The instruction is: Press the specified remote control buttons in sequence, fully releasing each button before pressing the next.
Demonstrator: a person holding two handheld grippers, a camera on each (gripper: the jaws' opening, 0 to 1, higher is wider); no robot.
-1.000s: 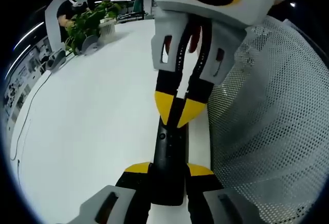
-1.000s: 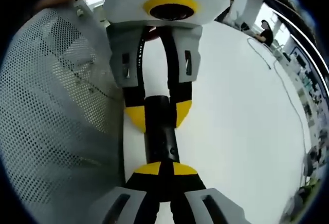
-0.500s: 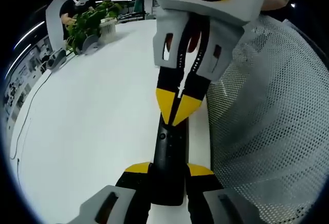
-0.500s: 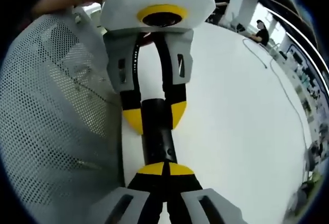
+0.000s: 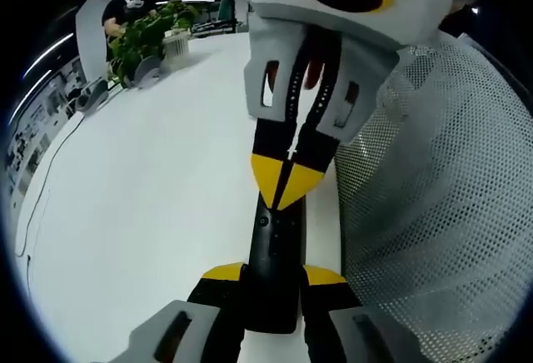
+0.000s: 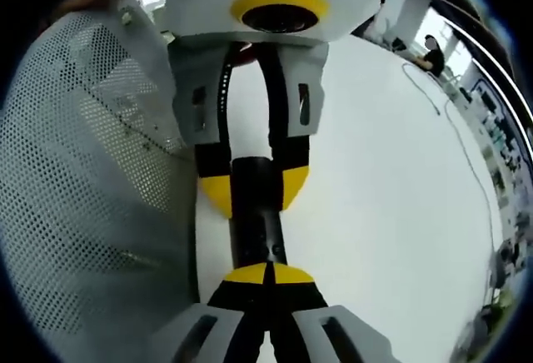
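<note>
Table (image 5: 150, 180): white, broad; the work goes on above it, near the person's mesh sleeve (image 5: 433, 205).
Remote (image 5: 275, 255): black, slim, lying lengthwise between both grippers, over the table.
Left gripper (image 5: 273, 284): yellow tips clamp the remote's near end, apparently to steady it.
Right gripper (image 6: 266, 273): tips pinched together, nothing between; meets the remote's top face, probably to press as one blunt point.

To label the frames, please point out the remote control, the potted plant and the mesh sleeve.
remote control (image 5: 275, 251): left gripper view, middle of its black body.
potted plant (image 5: 141, 38): left gripper view, green leaves.
mesh sleeve (image 6: 92, 196): right gripper view, perforated grey fabric.
</note>
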